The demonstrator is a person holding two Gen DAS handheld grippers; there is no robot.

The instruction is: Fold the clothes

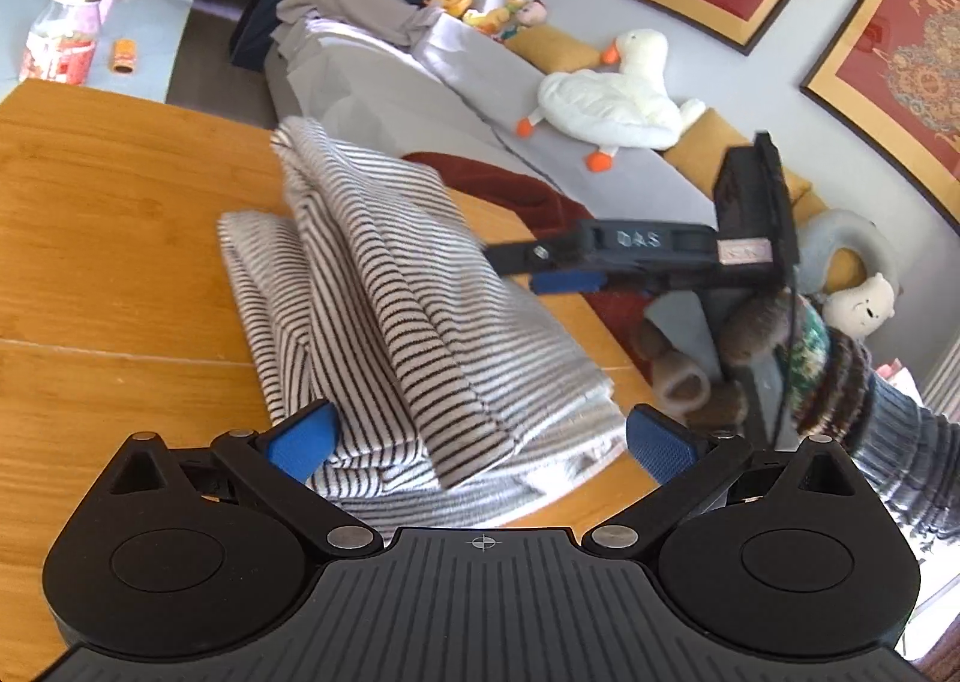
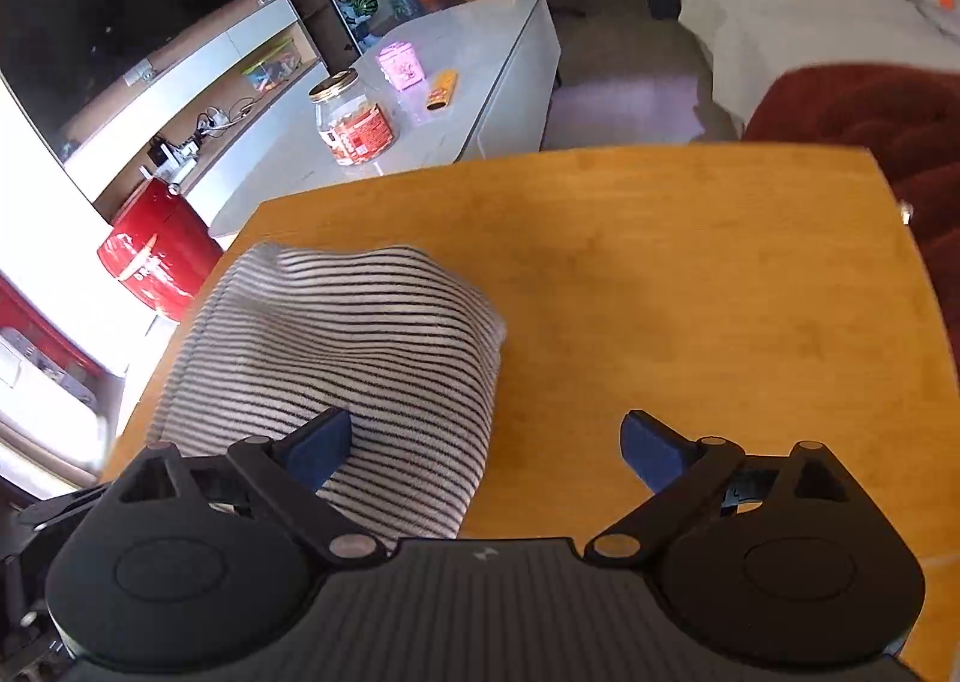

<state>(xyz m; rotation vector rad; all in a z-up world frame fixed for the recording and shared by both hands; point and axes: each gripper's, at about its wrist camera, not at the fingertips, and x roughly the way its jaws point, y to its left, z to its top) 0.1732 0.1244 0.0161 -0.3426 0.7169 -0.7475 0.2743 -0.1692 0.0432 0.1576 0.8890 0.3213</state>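
The right gripper [image 2: 483, 445], jaws spread wide, hovers over the striped garment [image 2: 354, 358] on the wooden table [image 2: 690, 292].

Folded garment [image 1: 390, 316] lies on the table [image 1: 120, 238] between my left gripper's [image 1: 480, 442] spread fingers, my right gripper [image 1: 540, 268] at its far side, sofa [image 1: 630, 184] behind table.

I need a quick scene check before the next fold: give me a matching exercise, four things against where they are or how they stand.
1. striped garment
2. glass jar
3. plush goose
4. left hand-held gripper

A. on the grey sofa
B. open
C. on the pale low table
D. folded on the wooden table

Pairs: 1-D, 2-C, 3-A, 4-B
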